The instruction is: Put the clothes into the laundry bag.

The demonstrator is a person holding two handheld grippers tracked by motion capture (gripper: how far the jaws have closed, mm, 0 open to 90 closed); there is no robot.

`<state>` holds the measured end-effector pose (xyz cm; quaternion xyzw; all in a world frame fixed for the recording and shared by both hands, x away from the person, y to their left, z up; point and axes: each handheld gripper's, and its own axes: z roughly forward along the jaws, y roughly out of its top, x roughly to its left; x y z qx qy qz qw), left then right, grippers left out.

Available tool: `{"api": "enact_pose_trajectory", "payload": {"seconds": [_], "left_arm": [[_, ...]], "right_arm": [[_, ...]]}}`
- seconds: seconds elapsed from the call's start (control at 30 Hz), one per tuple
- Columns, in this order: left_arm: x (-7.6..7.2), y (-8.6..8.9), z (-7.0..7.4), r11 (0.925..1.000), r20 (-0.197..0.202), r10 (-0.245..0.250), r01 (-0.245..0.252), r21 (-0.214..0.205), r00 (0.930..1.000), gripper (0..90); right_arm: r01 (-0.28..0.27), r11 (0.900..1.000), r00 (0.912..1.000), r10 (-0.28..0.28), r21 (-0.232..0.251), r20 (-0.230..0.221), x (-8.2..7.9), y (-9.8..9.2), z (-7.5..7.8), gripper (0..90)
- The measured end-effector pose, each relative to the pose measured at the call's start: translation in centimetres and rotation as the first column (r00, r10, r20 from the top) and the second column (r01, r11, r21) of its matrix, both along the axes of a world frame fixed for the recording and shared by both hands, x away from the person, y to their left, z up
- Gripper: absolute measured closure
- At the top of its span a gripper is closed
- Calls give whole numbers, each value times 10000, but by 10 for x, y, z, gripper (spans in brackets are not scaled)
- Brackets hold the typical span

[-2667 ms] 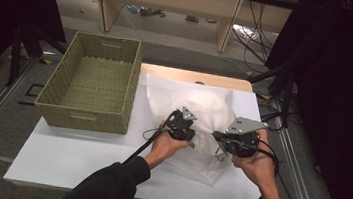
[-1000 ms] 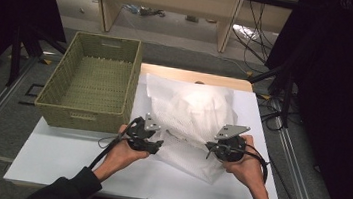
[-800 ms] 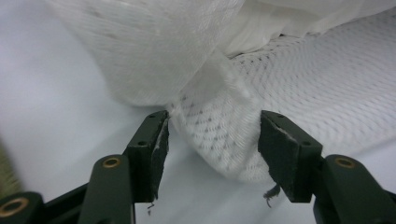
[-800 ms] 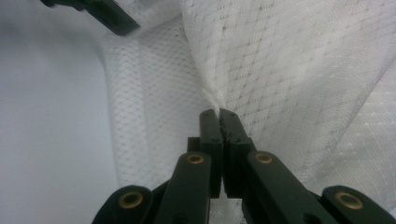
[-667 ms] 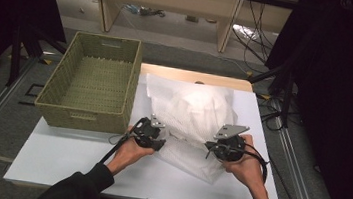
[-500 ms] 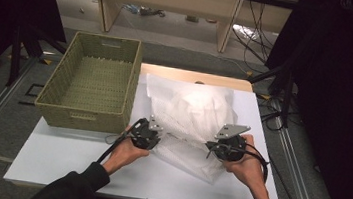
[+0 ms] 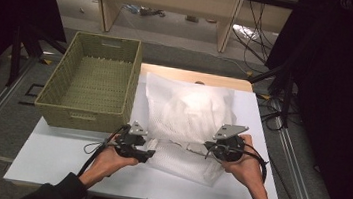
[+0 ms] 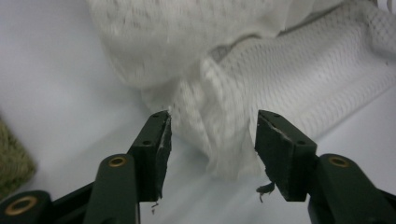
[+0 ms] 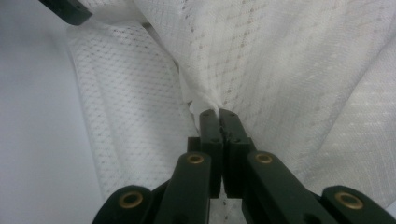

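High view: the white mesh garment [image 7: 190, 118] lies across the middle of the white worktop [image 7: 56, 161], right of the woven basket [image 7: 90, 84]. Since a second ago the left gripper [image 7: 148, 154] has slid along the lower edge toward the cloth's near-left corner, while the right gripper [image 7: 208, 147] has stayed put.

Left gripper view: its jaws have just been opening and stand apart, released, a bunched corner of cloth between them unpinched; a fresh grasp looks next.

Right gripper view: jaws clenched on a pinch of the fabric at centre frame.
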<state>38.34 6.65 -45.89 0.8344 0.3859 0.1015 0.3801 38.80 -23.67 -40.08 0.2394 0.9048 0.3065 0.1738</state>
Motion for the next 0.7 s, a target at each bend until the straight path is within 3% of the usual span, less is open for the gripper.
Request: {"api": "enact_pose_trajectory", "payload": {"seconds": [0.07, 0.13, 0.23, 0.3, 0.4, 0.47, 0.57, 0.63, 0.7], "left_arm": [[5, -11, 0, 9999, -84, -57, 56, -124, 9999, 414], [12, -20, -1, 9987, 147, 74, -81, 501, 9999, 425], [17, -19, -3, 9974, 464, -14, -20, 722, 9989, 757], [11, -7, 3, 9980, 644, -114, 74, 620, 9979, 853], [-8, 17, 13, 9998, 765, -215, 219, -34, 9968, 861], [-25, 33, 14, 9987, 721, -456, 470, -186, 9964, 861], [-40, 43, 2, 9983, 163, -477, 483, -340, 9987, 862], [-41, 44, -4, 9980, 28, -624, 624, -29, 9980, 831], [-40, 38, -4, 9988, 284, -263, 251, 417, 9993, 648]], "right_arm": [[77, 10000, 10000, -77, -27, 17, 0, 0, 0, 900], [58, 9999, 9999, -57, -111, 97, 0, 0, 1, 900], [-41, 10000, 10000, 41, 14, -6, 0, 1, 1, 900], [82, 10000, 10000, -82, 13, -17, -1, 0, 2, 900], [157, 9999, 9999, -157, 6, 34, 0, -2, 2, 900], [180, 9998, 9998, -180, -12, 84, 0, -2, 1, 900], [184, 9998, 9998, -184, -21, 95, 0, -1, 1, 900], [111, 9999, 9999, -111, -72, 23, 0, 0, 1, 900], [139, 9998, 9999, -139, -164, -31, -1, 1, 2, 900]]}}
